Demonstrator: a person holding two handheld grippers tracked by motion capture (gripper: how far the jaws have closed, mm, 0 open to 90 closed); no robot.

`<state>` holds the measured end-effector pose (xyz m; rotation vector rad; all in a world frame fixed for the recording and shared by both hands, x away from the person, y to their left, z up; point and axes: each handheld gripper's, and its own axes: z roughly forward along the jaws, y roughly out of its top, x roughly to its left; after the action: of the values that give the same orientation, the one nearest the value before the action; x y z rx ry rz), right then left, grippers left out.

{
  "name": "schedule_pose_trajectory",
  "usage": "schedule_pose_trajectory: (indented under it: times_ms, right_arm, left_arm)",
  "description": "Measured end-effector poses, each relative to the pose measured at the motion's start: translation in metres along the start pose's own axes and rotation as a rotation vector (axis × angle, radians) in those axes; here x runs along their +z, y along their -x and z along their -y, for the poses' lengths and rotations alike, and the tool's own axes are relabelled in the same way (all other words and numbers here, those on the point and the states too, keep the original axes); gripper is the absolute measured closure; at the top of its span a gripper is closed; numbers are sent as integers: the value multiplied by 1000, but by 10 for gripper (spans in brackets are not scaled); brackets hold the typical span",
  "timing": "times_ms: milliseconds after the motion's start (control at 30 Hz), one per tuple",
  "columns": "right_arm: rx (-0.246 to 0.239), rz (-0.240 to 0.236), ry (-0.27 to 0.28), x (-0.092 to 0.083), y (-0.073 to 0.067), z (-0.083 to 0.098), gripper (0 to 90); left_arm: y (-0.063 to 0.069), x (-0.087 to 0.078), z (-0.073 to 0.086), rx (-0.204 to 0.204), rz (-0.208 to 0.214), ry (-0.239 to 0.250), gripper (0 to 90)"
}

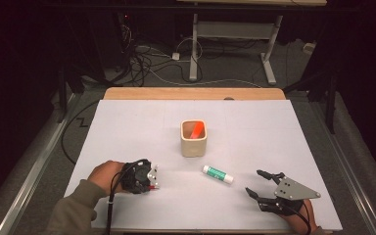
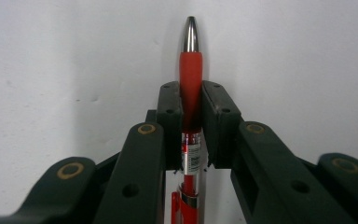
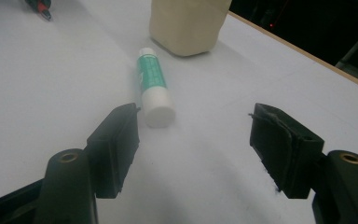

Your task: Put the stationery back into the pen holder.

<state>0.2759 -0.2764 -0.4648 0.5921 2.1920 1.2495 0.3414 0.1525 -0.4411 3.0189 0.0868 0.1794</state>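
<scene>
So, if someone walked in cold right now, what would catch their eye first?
Probably the red pen, clamped between the jaws of the left hand-held gripper low on the white table. Next, the cream cup at the table's middle with something orange standing inside. Then the green-and-white glue stick lying just ahead of the right hand-held gripper, whose jaws stand open and empty.

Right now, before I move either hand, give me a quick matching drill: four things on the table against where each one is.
Things:
1. red pen
2. glue stick
3. cream cup
4. right gripper

Places or states:
A. mid-table, orange item inside
B. lying flat, right of centre
C. clamped in the left gripper
D. jaws open, holding nothing

Pairs: 1-C, 2-B, 3-A, 4-D
</scene>
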Motion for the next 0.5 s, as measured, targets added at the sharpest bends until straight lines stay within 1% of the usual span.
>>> schedule_pose_trajectory:
  times_ms: [33, 67, 100, 167, 200, 300, 367, 400, 433, 500]
  right_arm:
    - [0, 0, 0, 0, 0, 0, 335]
    - [0, 1, 1, 0, 0, 0, 335]
    - [0, 1, 3, 0, 0, 0, 335]
    - [3, 3, 3, -1, 0, 0, 335]
    - [4, 4, 4, -1, 0, 0, 335]
    - [4, 7, 6, -1, 1, 0, 335]
    - [5, 6, 6, -1, 0, 0, 335]
    - [2, 7, 8, -1, 1, -1, 335]
    - [5, 7, 11, -2, 1, -1, 335]
    - [9, 7, 13, -2, 1, -1, 335]
  left_arm:
    - [-1, 0, 1, -6, -8, 3, 772]
    - [-1, 0, 2, -15, 4, 20, 773]
    - [-1, -1, 3, -23, 2, 39, 773]
    - [0, -3, 5, -31, -19, 57, 773]
    - [1, -4, 6, -41, -25, 74, 773]
    - [2, -9, 10, -66, -69, 128, 773]
    - [3, -13, 13, -91, -99, 175, 773]
    - [4, -15, 15, -101, -113, 190, 773]
    - [4, -17, 17, -115, -137, 210, 773]
    - [5, -19, 21, -142, -167, 255, 774]
